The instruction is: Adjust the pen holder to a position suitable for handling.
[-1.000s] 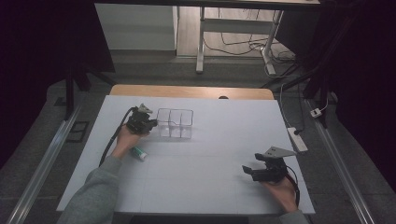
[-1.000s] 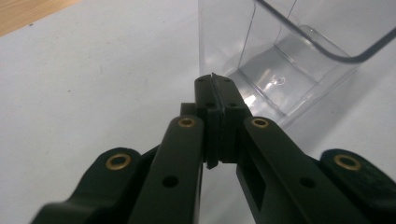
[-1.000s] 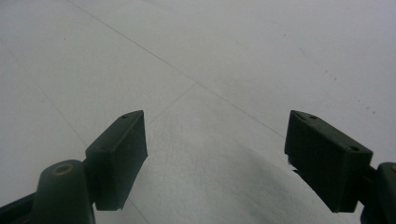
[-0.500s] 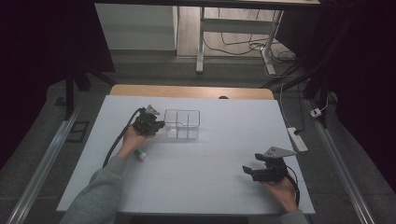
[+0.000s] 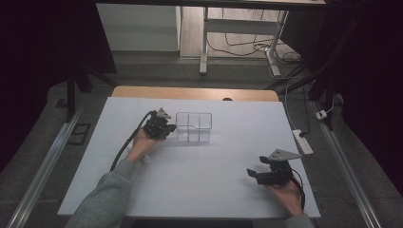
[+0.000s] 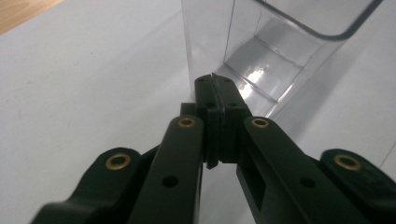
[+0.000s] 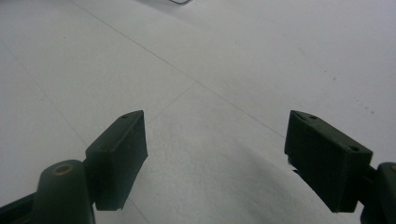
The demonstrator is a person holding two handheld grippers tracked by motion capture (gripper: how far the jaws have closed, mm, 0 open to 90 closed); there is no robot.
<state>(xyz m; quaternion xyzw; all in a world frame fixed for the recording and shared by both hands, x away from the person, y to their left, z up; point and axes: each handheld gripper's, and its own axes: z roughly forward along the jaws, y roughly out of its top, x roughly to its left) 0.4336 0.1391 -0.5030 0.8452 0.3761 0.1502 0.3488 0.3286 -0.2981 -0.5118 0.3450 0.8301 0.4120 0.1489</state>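
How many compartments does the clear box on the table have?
4 by the high view: the clear box is split by dividers into a two-by-two grid, two cells far, two near. The left gripper stands at its left wall; clear walls may hide more dividers.

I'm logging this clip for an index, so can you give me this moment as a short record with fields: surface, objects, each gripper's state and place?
surface: white table top
object: clear plastic divided box, upright, far-left of centre
left gripper: jaws shut, tips at the box's left wall; contact cannot be told
right gripper: jaws open, holding nothing, near the table's right front, apart from the box
small item: something partly hidden under the left hand, unidentifiable
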